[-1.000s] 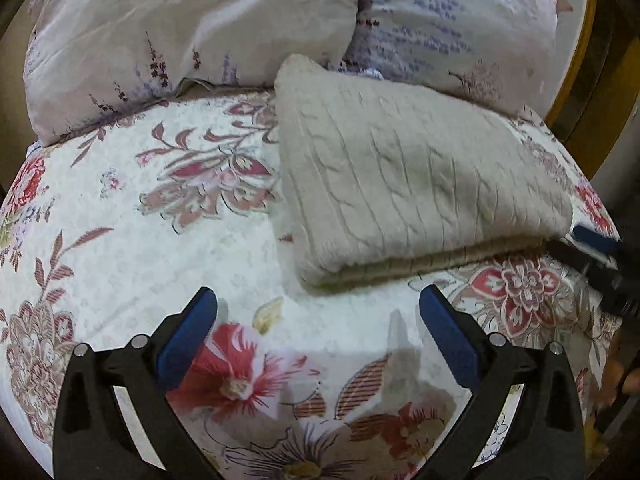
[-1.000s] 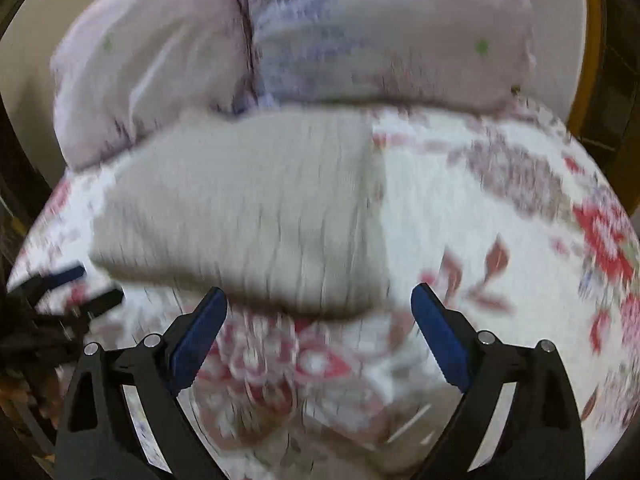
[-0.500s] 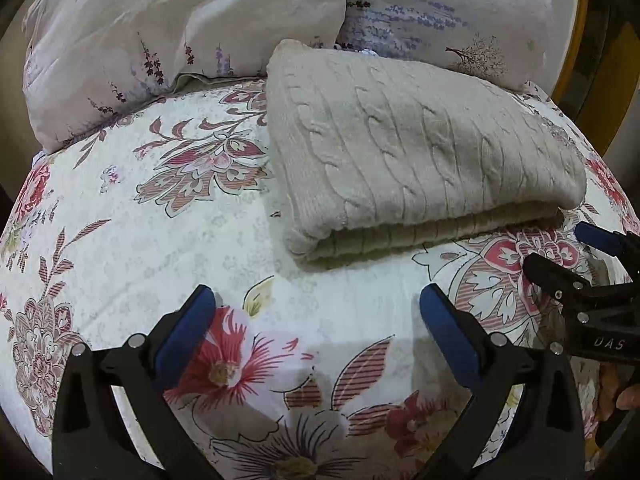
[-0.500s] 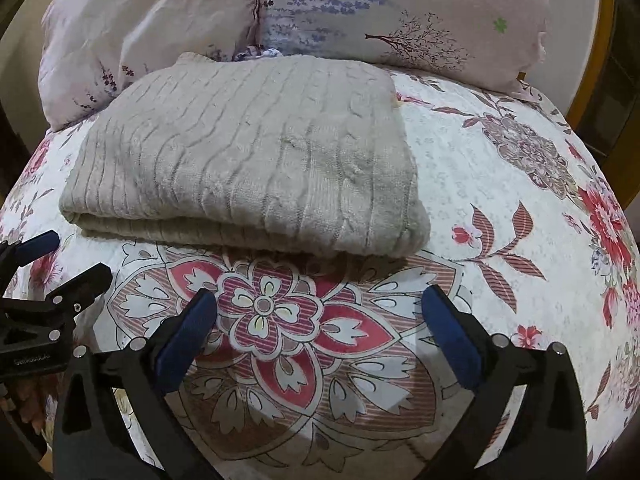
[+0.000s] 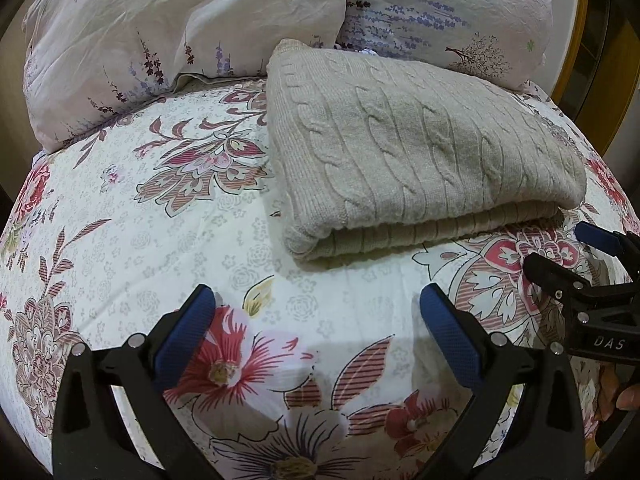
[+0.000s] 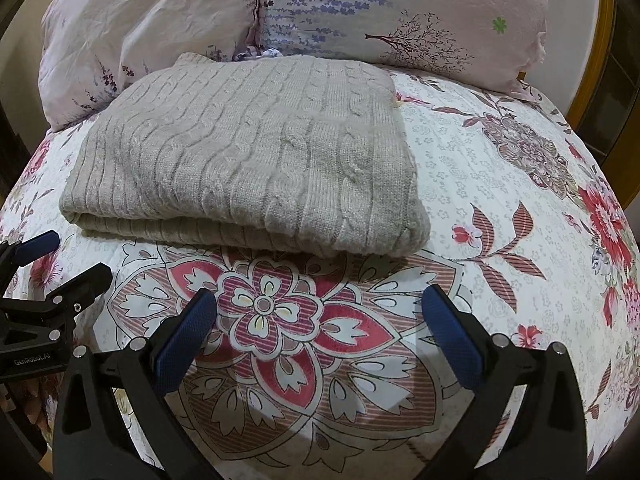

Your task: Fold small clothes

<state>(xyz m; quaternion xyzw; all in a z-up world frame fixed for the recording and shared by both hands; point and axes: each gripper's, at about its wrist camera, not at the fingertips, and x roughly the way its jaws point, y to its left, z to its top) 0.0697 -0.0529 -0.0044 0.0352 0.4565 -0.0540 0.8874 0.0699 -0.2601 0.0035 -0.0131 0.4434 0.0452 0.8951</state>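
Observation:
A beige cable-knit sweater (image 5: 416,160) lies folded into a thick rectangle on the floral bedspread (image 5: 160,240), its folded edge facing me. It also shows in the right wrist view (image 6: 256,160). My left gripper (image 5: 316,320) is open and empty, hovering over the bedspread just short of the sweater's near left corner. My right gripper (image 6: 320,320) is open and empty, just short of the sweater's near edge. The right gripper also shows at the right edge of the left wrist view (image 5: 568,256), and the left gripper at the left edge of the right wrist view (image 6: 60,260).
Two floral pillows (image 5: 180,40) (image 5: 448,12) lean at the head of the bed, right behind the sweater. A wooden frame (image 6: 592,80) and a dark gap lie past the bed's right side. The bedspread (image 6: 500,200) stretches to the right of the sweater.
Both grippers have drawn back a little from the sweater and steadied; the right wrist view was blurred with motion and is now sharp. Both stay open. The sweater has not moved.

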